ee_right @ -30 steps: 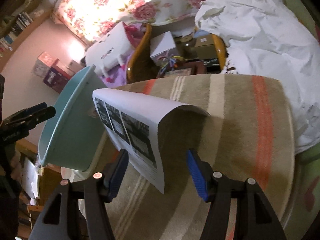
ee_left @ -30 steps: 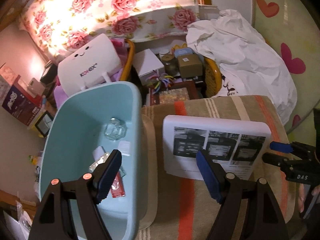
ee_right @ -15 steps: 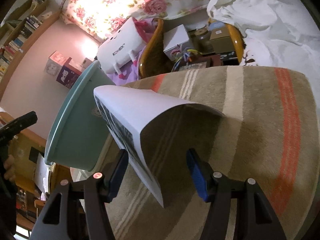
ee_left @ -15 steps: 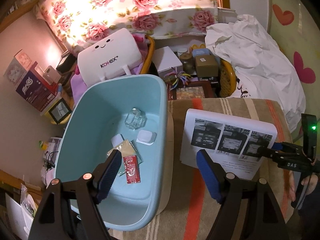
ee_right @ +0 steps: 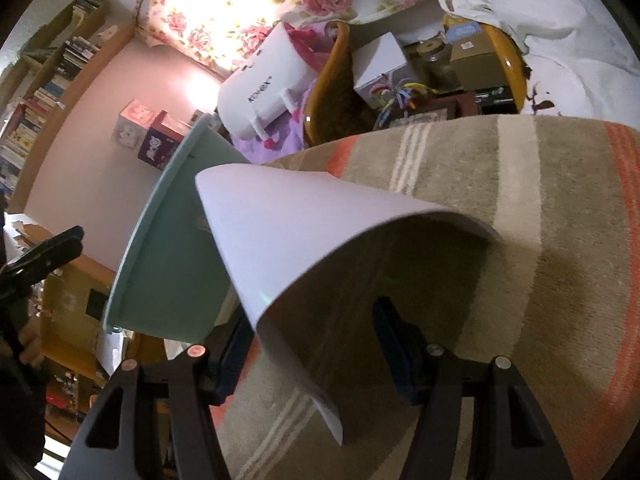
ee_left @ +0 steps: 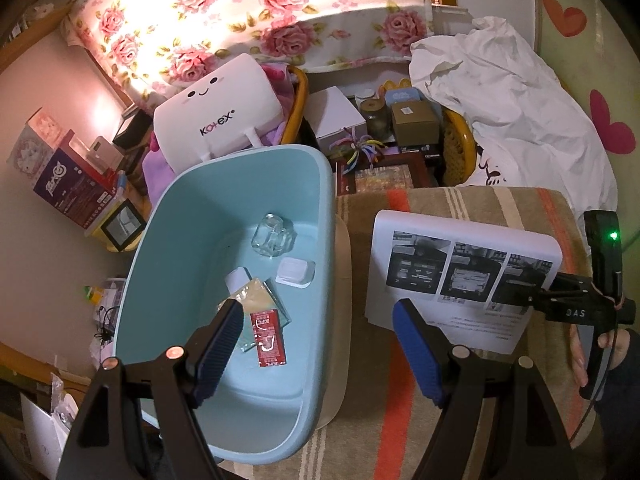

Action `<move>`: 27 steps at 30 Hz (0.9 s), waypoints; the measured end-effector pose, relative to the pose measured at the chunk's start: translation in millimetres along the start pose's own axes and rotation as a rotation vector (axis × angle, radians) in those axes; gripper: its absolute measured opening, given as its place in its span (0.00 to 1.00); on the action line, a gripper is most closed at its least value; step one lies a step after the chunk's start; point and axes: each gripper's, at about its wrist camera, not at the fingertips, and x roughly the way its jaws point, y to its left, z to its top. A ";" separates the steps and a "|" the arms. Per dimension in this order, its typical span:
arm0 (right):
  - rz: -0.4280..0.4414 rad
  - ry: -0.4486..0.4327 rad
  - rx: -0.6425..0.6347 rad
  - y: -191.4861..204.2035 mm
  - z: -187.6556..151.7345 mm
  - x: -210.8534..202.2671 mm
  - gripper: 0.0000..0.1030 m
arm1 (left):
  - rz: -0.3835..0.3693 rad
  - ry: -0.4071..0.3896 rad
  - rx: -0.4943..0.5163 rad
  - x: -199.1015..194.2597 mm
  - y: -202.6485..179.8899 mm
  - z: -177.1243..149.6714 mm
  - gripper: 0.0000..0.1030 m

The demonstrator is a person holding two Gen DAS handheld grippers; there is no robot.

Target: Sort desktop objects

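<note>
1. A cluttered room is seen behind the striped worktop [ee_left: 452, 420] — rose-patterned fabric, boxes, a white cloth heap.
2. A pale blue tub [ee_left: 328, 208] stands at the worktop's left; a small glass bottle [ee_left: 273, 236], a white case [ee_left: 295, 273] and a red sachet [ee_left: 269, 336] lie in it.
3. A printed sheet [ee_left: 464, 264] is arched over the worktop, just beside the tub.
4. The sheet is judged light, floppy and easily creased — best taken by its near edge.
5. The right gripper [ee_right: 316, 344] straddles that edge with jaws apart, nothing pinched yet.
6. The left gripper [ee_left: 318, 344] hangs open and empty above the tub.
</note>
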 end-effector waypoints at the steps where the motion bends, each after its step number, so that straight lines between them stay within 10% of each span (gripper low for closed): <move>1: 0.013 -0.003 -0.002 0.6 -0.4 0.8 0.60 | 0.001 0.002 0.000 0.5 0.6 0.5 0.78; 12: 0.039 -0.014 -0.074 19.9 -5.3 -0.1 0.05 | -0.018 0.004 0.000 4.8 0.4 3.5 0.78; 27: -0.132 -0.084 -0.157 69.8 -8.1 -32.2 0.01 | -0.049 -0.035 -0.043 -14.0 16.7 0.5 0.78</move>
